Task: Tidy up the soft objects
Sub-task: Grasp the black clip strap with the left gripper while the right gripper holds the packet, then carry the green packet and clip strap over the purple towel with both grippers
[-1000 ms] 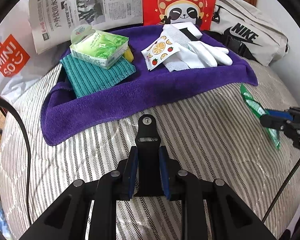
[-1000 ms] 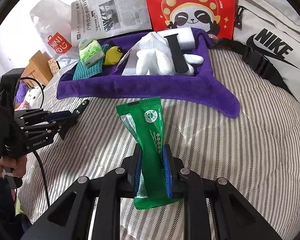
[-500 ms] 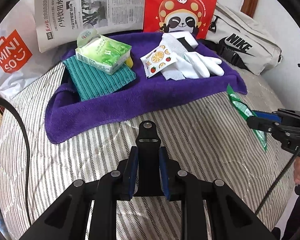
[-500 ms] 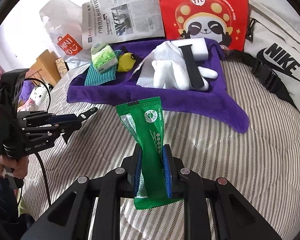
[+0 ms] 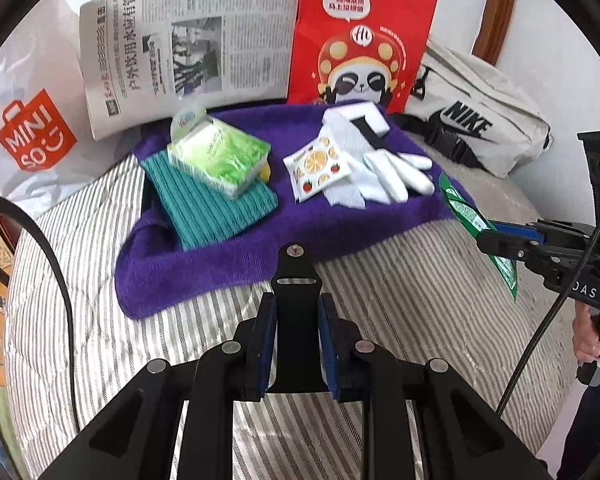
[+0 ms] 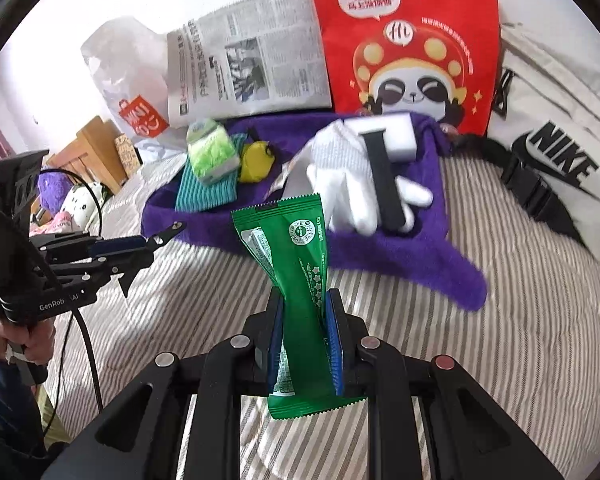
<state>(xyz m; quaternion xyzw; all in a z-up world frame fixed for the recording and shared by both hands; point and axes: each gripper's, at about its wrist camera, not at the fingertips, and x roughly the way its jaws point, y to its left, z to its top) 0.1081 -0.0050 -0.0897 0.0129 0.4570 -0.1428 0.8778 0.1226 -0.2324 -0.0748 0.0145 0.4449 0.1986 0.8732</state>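
Left gripper point(image 5: 295, 330): we clamp one black watch strap point(image 5: 296, 276), held above the bed point(image 5: 400, 304), just short of the purple towel point(image 5: 220, 256).
Right gripper point(image 6: 305, 332): we pinch one green packet point(image 6: 300, 264) upright, near the towel's front edge.
On the towel: one white glove point(image 5: 392, 176), one fruit-print sachet point(image 5: 316, 168), one green tissue pack point(image 5: 220, 156) atop one teal cloth point(image 5: 212, 204), one second black strap point(image 6: 382, 180).
Behind the towel: one newspaper point(image 5: 188, 48), one red panda bag point(image 5: 360, 40), one Nike bag point(image 5: 480, 128).
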